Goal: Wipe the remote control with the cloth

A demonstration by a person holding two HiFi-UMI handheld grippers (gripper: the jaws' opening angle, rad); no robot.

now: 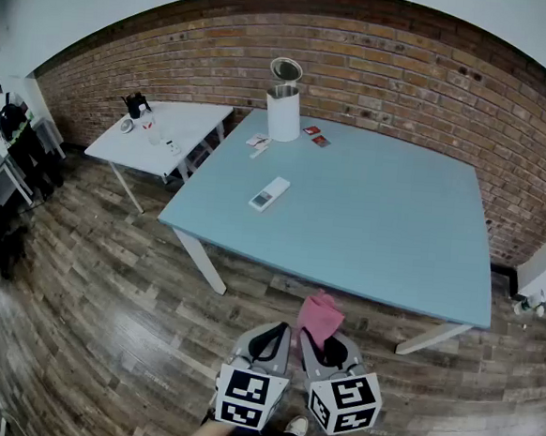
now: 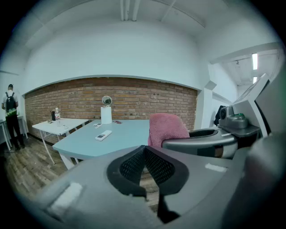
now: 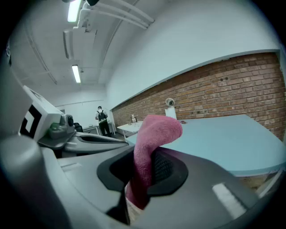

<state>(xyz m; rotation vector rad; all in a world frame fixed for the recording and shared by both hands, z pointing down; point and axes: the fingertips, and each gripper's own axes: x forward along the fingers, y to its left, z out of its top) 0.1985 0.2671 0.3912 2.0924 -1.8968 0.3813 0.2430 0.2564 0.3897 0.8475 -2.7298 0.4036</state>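
Approach: my right gripper (image 1: 324, 346) pinches the cloth (image 1: 320, 312), my left gripper (image 1: 268, 342) is closed and empty; next I carry the cloth to the remote (image 1: 269, 192) at 11 o'clock.

Ahead of the fingers (image 1: 263, 345) stand two benches: a blue bench (image 1: 395, 222) and a white bench (image 1: 182, 121). One remote control (image 1: 269, 192) and one white canister (image 1: 283, 110) sit on the blue one. One pink cloth (image 1: 320, 312) is pinched between the right fingers (image 1: 338, 351). One person (image 1: 4, 111) stands far left.

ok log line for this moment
left gripper: shut, empty | right gripper: shut on pink cloth | remote control: on blue table, untouched | wiping: not started
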